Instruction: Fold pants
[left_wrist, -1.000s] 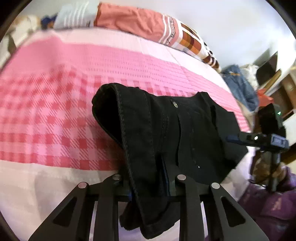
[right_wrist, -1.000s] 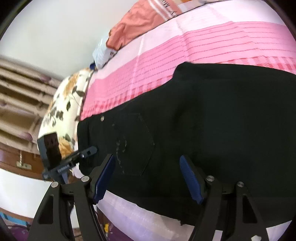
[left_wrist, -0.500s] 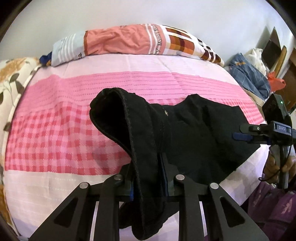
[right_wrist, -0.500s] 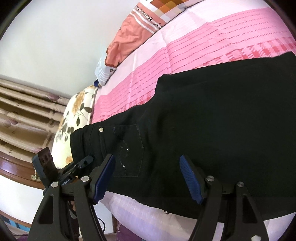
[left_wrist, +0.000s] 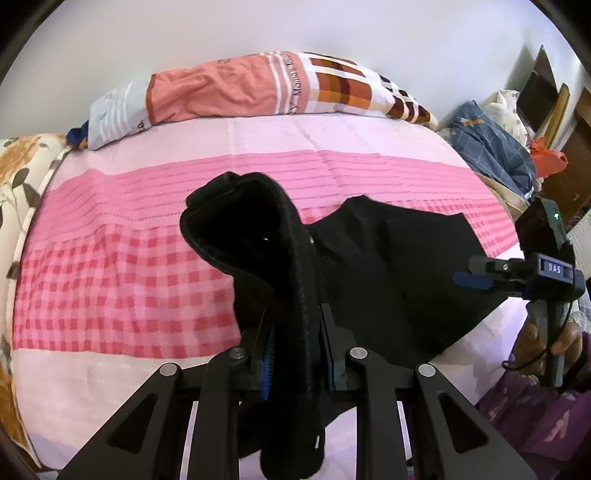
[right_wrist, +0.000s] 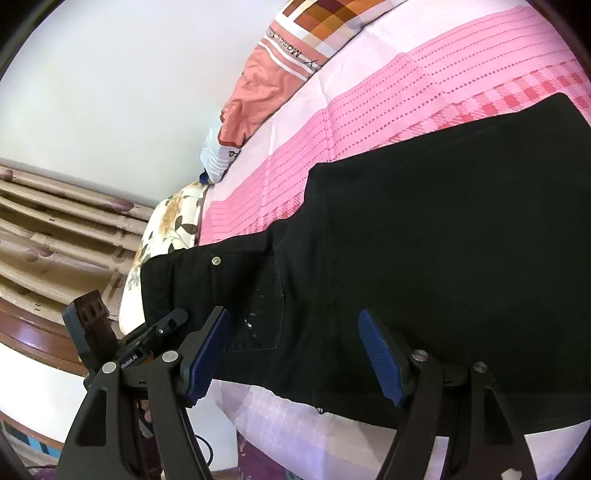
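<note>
Under both sets of jaws lies the pink bed (left_wrist: 122, 266), with black pants (right_wrist: 424, 236) spread on it. The left gripper (left_wrist: 295, 354) pinches a raised pants edge tight between its jaws. The right gripper (right_wrist: 295, 354) hangs over the pants, jaws wide, holding nothing.
</note>
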